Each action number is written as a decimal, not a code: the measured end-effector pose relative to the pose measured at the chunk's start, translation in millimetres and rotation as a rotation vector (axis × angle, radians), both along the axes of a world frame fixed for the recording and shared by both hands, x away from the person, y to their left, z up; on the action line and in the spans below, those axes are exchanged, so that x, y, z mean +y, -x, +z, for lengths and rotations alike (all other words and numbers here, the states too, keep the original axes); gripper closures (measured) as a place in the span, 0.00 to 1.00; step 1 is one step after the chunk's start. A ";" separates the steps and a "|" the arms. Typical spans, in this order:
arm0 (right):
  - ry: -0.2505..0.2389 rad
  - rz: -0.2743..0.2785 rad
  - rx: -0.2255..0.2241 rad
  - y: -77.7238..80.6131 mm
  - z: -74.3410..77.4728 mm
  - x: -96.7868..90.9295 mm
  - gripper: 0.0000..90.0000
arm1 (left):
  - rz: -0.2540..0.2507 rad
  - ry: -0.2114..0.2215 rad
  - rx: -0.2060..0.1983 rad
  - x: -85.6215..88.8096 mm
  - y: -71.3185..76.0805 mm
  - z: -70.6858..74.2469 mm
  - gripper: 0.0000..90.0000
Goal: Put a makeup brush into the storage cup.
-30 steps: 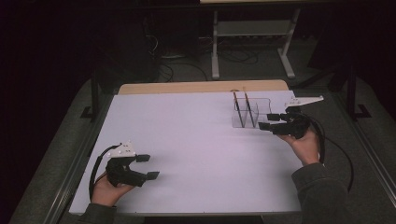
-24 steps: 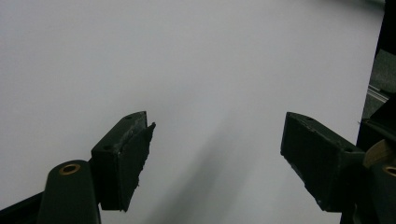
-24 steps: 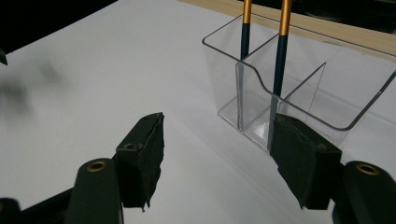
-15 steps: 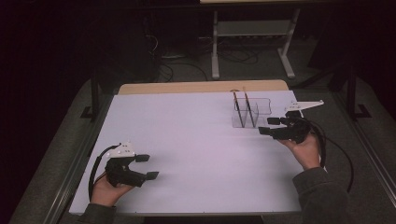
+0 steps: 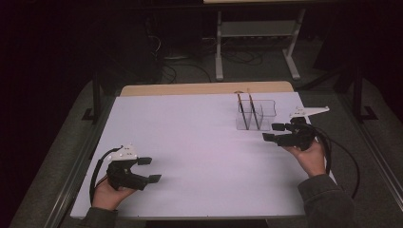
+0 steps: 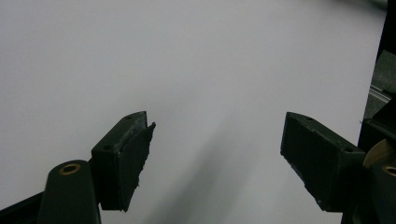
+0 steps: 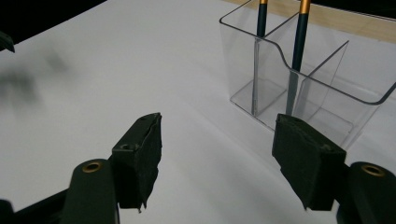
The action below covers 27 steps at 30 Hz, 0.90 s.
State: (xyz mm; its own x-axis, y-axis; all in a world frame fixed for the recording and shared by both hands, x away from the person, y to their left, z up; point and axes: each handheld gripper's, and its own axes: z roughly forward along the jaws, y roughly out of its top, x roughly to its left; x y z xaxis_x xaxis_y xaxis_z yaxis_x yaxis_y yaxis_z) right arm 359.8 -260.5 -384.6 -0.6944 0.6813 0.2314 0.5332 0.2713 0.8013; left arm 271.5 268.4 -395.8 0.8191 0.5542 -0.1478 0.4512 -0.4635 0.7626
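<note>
At the left side of the high view, the left gripper [image 5: 151,170] rests low over the white rectangular table top [image 5: 190,142], near its front left corner, and a hand [image 5: 108,194] holds it from behind. Its two black jaws stand wide apart and there is nothing between them; in the left gripper view, only bare white surface lies between the pads [image 6: 135,158]. The middle of the table is bare white.

More to the right, near the far edge, stands the clear plastic holder with compartments [image 5: 259,115]. Two thin dark pencils with golden bands [image 5: 248,110] stand inside it, both leaning a little. In the right gripper view each pencil stands in its own compartment, separated by a clear wall.

Just beside the holder, at its front right, is the right gripper [image 5: 273,132], held by the other hand [image 5: 311,156]. Its jaws point toward the holder but do not touch it. They are widely open, have just been opening a bit more, and hold nothing.
</note>
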 end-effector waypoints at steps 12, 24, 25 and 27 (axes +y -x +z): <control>0.007 0.007 -0.009 7.2 -2.6 -1.4 0.35 | 0.002 -0.001 -0.002 0.4 0.5 0.0 0.26; 0.008 0.018 -0.008 17.5 -8.5 0.9 0.34 | 0.013 -0.011 -0.009 1.4 -0.2 0.2 0.26; 0.009 0.020 -0.009 18.4 -9.4 1.3 0.34 | 0.014 -0.013 -0.008 1.1 0.3 0.5 0.26; 0.012 0.021 -0.010 20.2 -10.7 1.9 0.34 | 0.014 -0.018 -0.021 0.7 0.5 0.8 0.26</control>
